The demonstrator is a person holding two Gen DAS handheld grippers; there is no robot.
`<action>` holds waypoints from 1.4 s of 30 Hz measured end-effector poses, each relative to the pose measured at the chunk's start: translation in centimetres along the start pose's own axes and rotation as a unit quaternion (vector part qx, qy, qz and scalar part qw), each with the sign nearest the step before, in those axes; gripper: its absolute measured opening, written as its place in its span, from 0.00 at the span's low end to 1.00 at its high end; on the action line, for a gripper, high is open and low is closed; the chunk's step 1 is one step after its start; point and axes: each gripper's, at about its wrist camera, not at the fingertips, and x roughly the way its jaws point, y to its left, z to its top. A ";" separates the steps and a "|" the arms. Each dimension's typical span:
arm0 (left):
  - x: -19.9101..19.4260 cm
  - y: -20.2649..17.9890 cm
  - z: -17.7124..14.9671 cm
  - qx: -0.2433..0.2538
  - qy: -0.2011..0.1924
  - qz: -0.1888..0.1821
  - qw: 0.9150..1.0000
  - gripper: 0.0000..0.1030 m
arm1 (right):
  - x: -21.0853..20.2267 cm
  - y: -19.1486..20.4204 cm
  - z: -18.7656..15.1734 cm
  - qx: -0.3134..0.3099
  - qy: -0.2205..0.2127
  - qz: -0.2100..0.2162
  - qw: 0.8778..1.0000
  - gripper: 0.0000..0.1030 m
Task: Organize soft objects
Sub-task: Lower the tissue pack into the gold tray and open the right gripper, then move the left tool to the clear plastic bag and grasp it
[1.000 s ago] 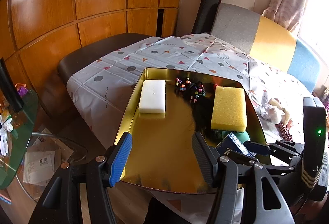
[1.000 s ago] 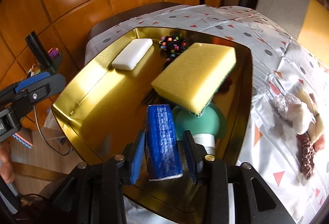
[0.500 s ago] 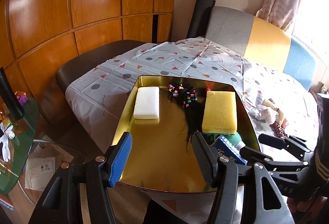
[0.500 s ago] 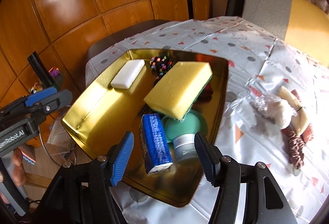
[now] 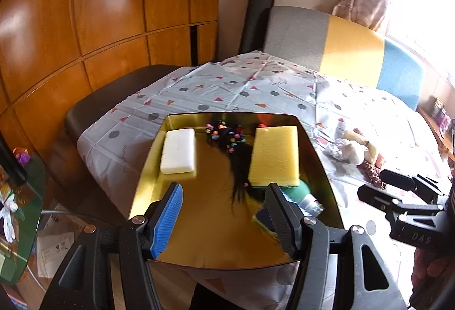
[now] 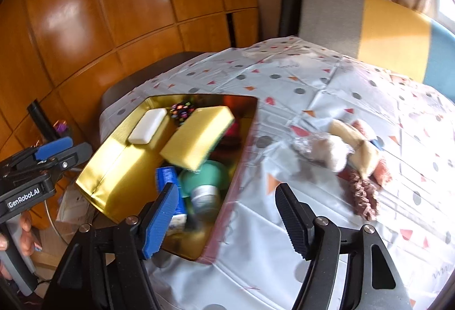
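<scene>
The right gripper (image 6: 224, 213), jaws just opening, holds nothing; the blue packet (image 6: 170, 190), its print possibly too blurred to read, lies in the gold tray (image 6: 113, 165) at lower left. The left gripper (image 5: 224, 213), marked "GenRobot.AI", gapes empty.

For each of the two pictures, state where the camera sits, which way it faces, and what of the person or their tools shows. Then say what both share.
Left wrist: on the left gripper, facing down at the gold tray; own open fingers, right gripper at right edge.
Right wrist: on the right gripper, over tray edge and patterned cloth; open fingers empty, hand holding left gripper.
Shared: tray, yellow sponge, white block.
</scene>
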 end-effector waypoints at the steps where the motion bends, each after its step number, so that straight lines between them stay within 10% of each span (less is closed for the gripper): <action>1: -0.1 -0.3 0.0 0.004 0.000 -0.002 1.000 0.59 | -0.3 -0.4 -0.1 0.004 -0.002 -0.004 1.000 0.70; 25: 1.3 -12.8 2.6 0.125 0.014 -0.085 0.988 0.59 | -6.1 -15.7 -6.7 0.141 -0.014 -0.126 0.982 0.80; 42: 11.7 -21.3 5.2 0.093 0.143 -0.153 0.973 0.60 | -7.1 -18.4 -7.0 0.190 -0.030 -0.130 0.973 0.84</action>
